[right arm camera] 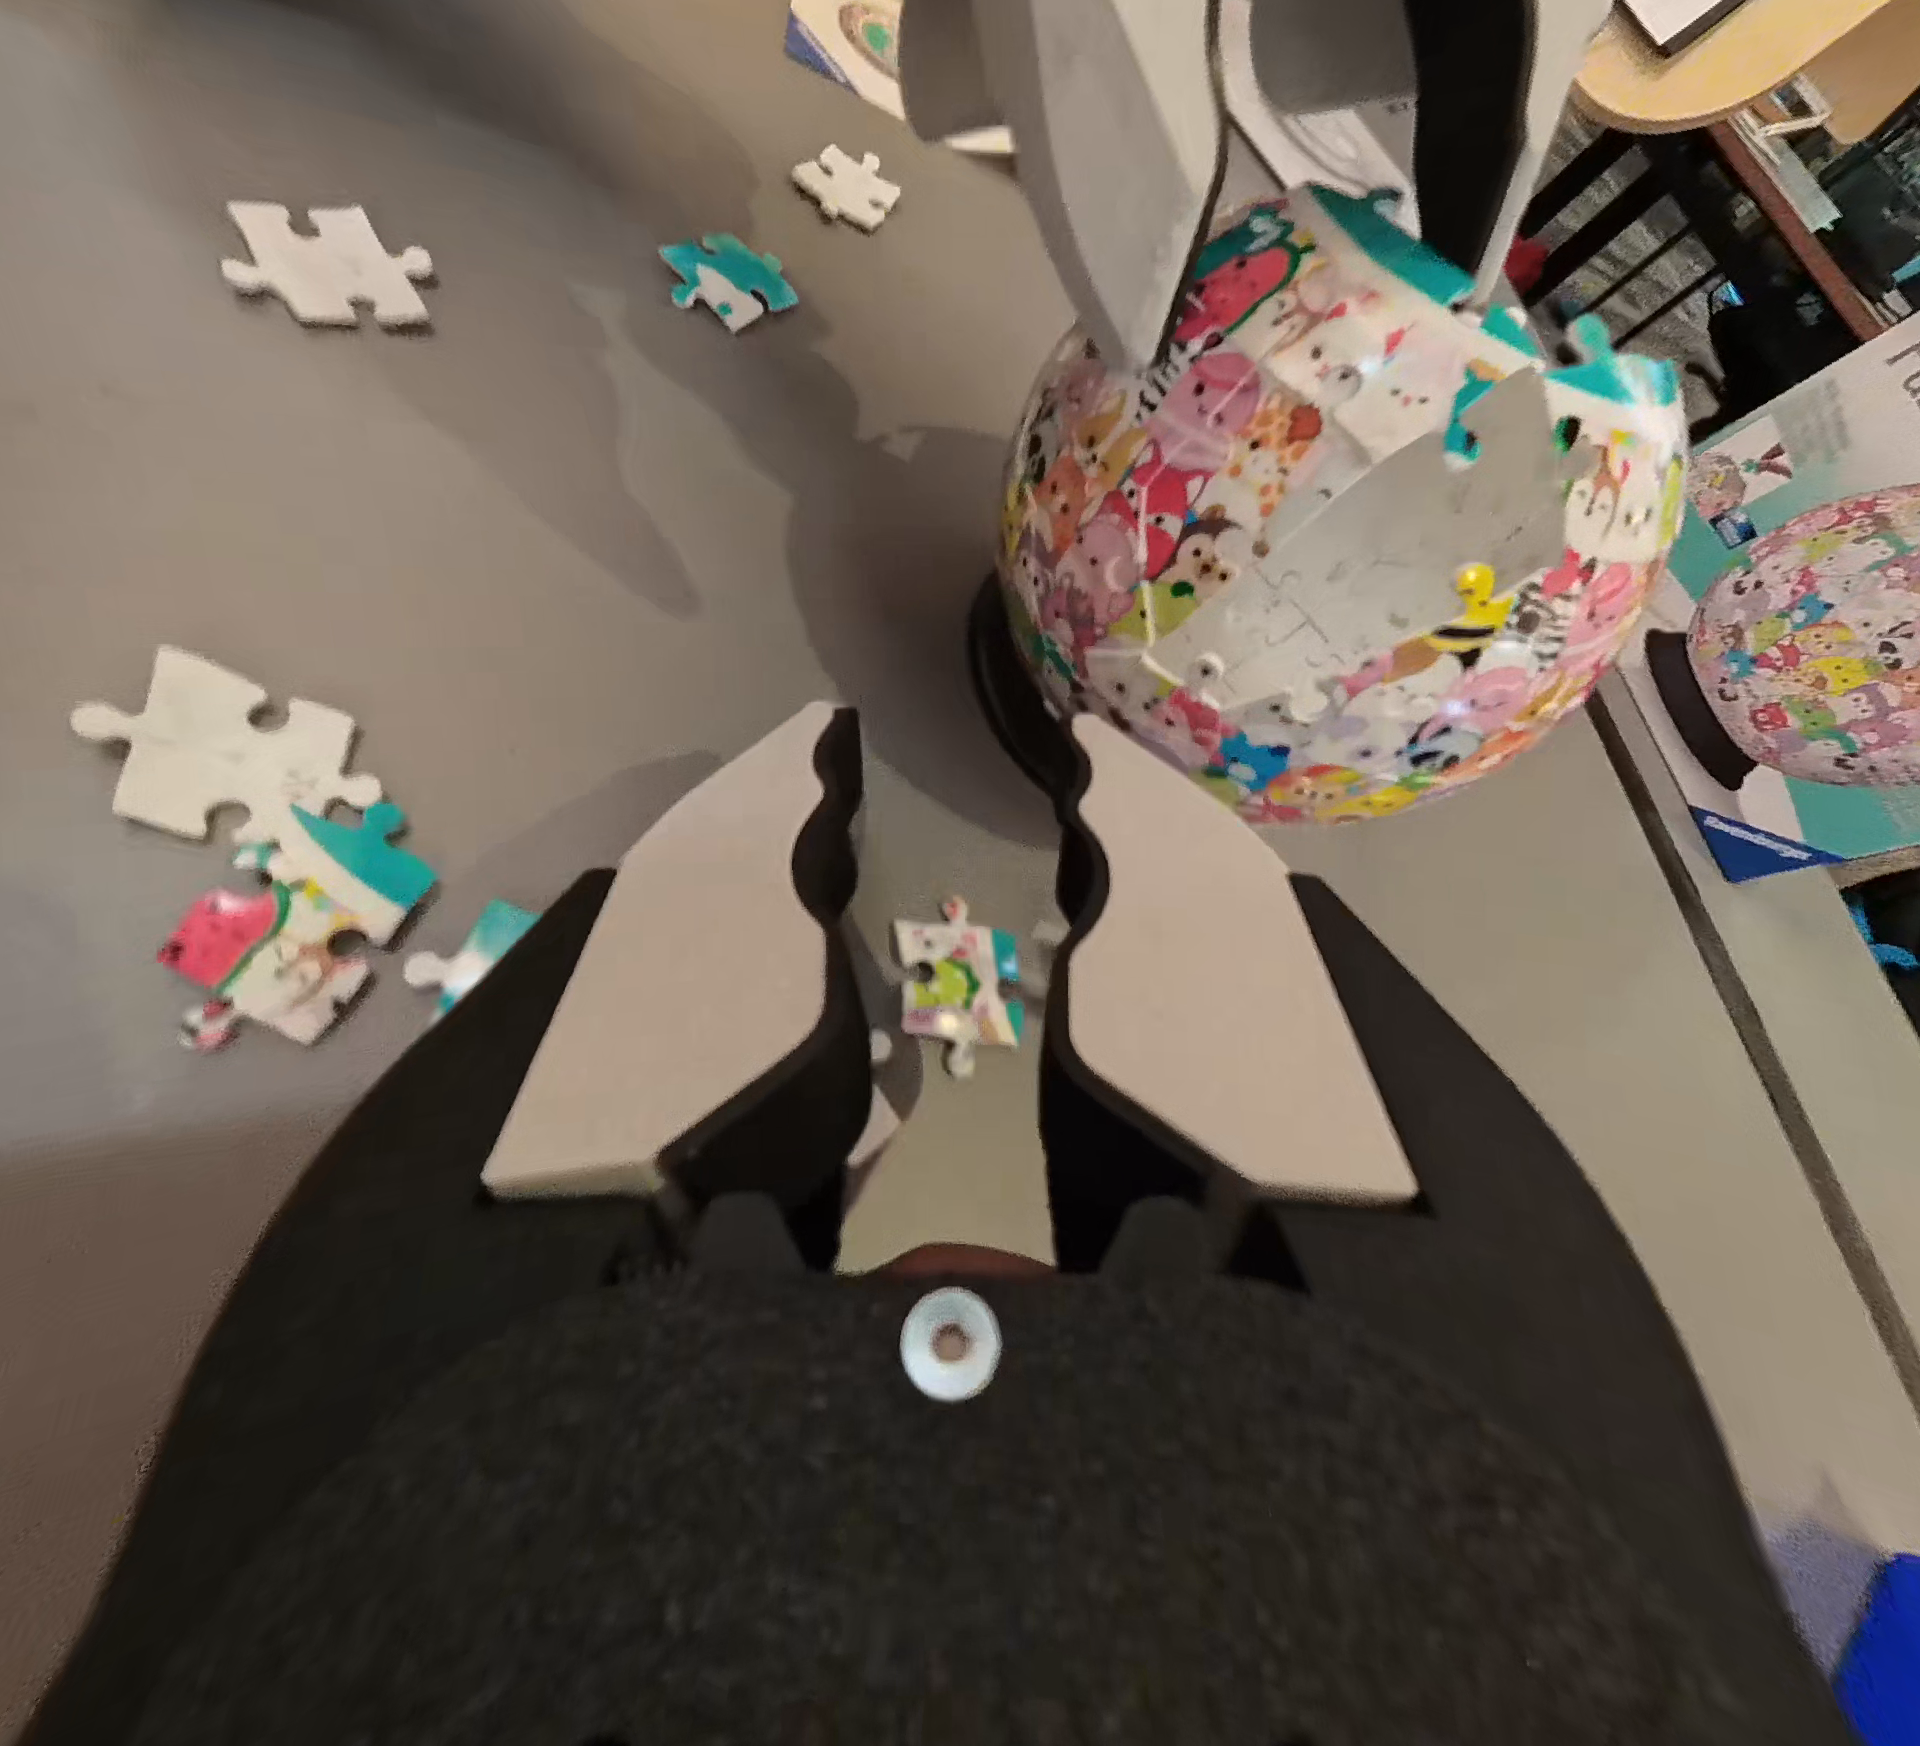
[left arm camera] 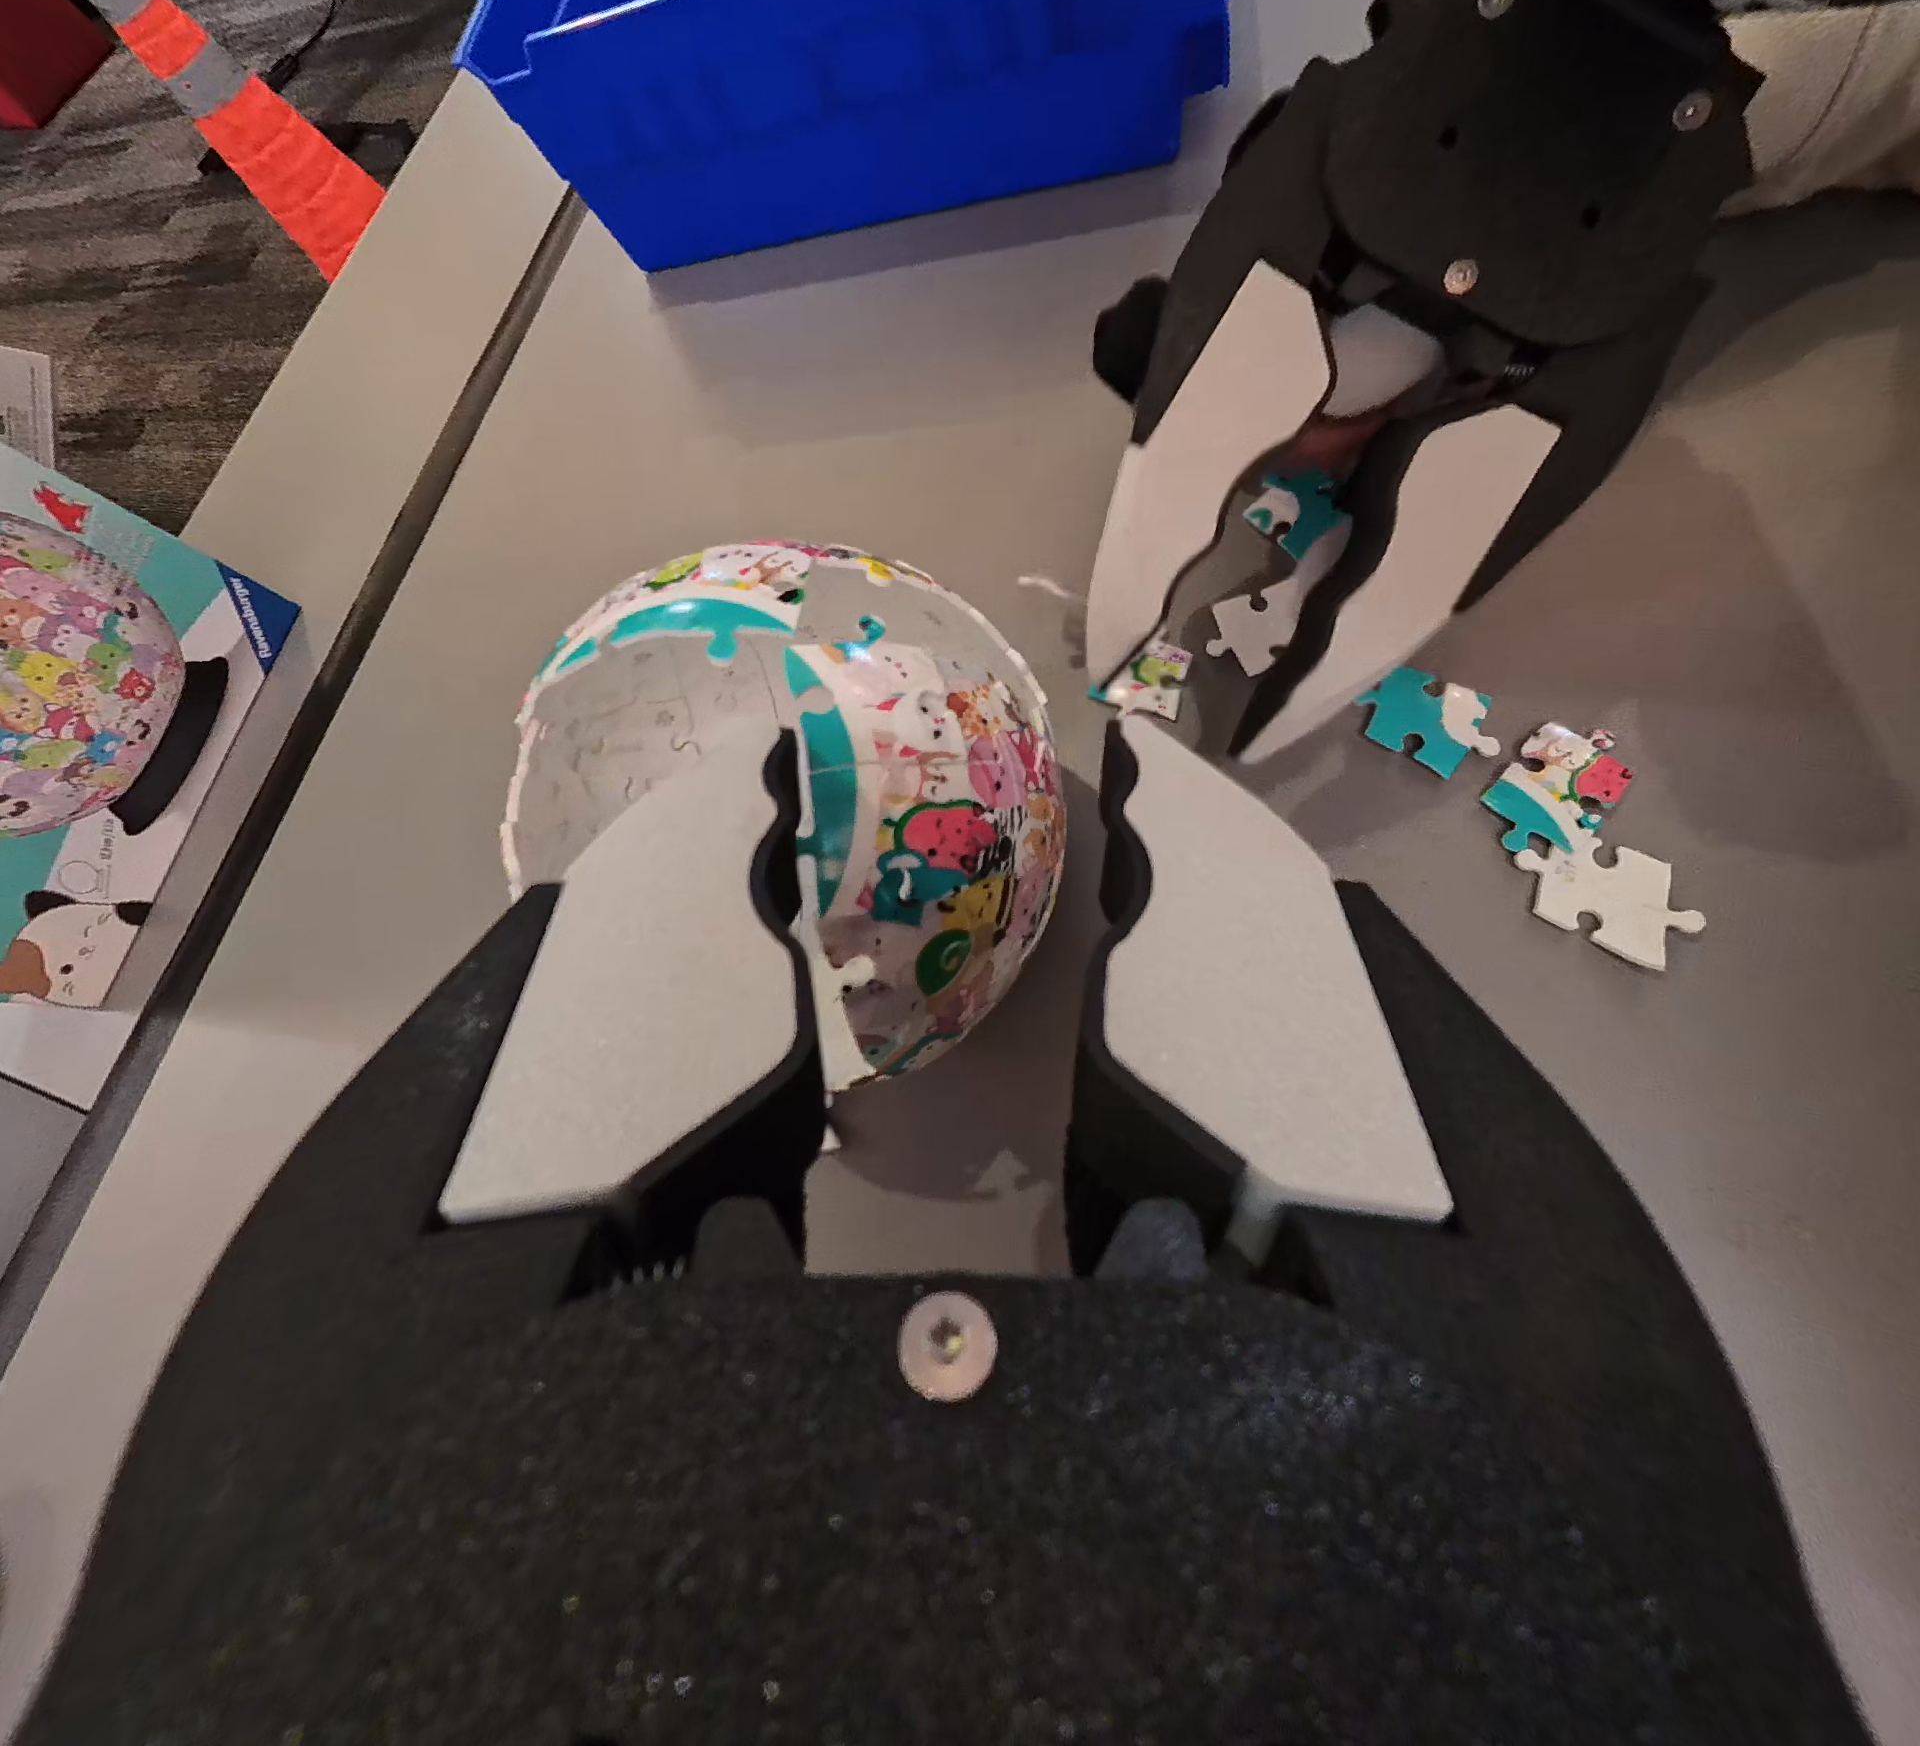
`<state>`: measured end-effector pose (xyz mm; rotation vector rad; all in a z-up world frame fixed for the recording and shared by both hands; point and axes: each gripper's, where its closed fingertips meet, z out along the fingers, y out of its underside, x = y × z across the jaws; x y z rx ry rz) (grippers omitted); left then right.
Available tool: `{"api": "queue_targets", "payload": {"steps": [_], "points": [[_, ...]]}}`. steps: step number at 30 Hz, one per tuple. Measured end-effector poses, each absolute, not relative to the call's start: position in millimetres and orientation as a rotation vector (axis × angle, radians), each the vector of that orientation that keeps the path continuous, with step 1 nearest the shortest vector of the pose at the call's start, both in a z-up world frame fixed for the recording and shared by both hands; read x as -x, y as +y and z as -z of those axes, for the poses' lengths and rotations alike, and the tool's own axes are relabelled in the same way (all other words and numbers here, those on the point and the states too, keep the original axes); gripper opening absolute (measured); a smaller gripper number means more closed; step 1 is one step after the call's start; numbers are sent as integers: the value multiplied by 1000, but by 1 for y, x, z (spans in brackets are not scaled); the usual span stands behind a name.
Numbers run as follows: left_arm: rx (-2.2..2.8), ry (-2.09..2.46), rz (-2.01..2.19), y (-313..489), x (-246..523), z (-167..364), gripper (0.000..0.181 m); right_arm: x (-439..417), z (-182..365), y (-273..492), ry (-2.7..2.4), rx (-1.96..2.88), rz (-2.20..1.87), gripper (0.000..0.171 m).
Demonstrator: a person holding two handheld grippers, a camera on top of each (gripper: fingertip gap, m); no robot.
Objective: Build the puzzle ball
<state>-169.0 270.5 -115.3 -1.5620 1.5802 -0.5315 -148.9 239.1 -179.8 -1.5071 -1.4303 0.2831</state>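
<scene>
Our left tongs (left arm camera: 951,761) sit wide, straddling the glossy half-built puzzle ball (left arm camera: 914,823) at 12 o'clock on the matte grey surface (left arm camera: 831,449); its white inner shell shows through gaps. Right tongs (right arm camera: 961,751) narrow, empty, above one printed piece (right arm camera: 956,990). About six loose pieces (left arm camera: 1429,720) at 2 o'clock. Blue plastic bin (left arm camera: 862,34) farthest.
</scene>
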Motion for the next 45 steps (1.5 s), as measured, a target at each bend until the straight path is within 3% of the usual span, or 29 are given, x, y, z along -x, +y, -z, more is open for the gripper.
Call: {"api": "queue_targets", "payload": {"steps": [3, 6, 7, 9, 11, 14, 17, 24, 34, 37, 40, 43, 45], "points": [[1558, 1547, 510, 274, 175, 109, 56, 120, 171, 251, -1389, 1533, -215, 35], [1559, 1477, 523, 275, 186, 95, 56, 95, 157, 260, -1257, 1657, -400, 34], [1560, 1444, 535, 275, 190, 89, 56, 93, 152, 262, -1225, 1676, -491, 40], [1575, 1363, 554, 275, 200, 77, 57, 91, 156, 275, -1174, 1758, -653, 84], [1632, 1264, 532, 279, 213, 75, 73, 86, 175, 299, -1198, 1871, -648, 87], [1844, 1089, 644, 273, 229, 107, 92, 103, 185, 313, -1282, 1887, -800, 106], [2001, 965, 732, 269, 231, 145, 94, 125, 194, 308, -1349, 1882, -923, 122], [2094, 932, 863, 280, 211, 171, 82, 148, 192, 296, -1340, 1853, -910, 117], [2094, 959, 762, 303, 240, 174, 80, 147, 196, 267, -1357, 1916, -783, 118], [2104, 927, 773, 295, 261, 169, 75, 125, 189, 268, -1341, 1952, -624, 107], [2033, 902, 816, 267, 282, 150, 40, 92, 166, 272, -1219, 1951, -486, 66], [1976, 919, 738, 243, 290, 144, 38, 68, 146, 263, -1070, 1914, -498, 23], [1972, 955, 620, 231, 292, 151, 19, 62, 152, 252, -990, 1928, -549, 4]]}}
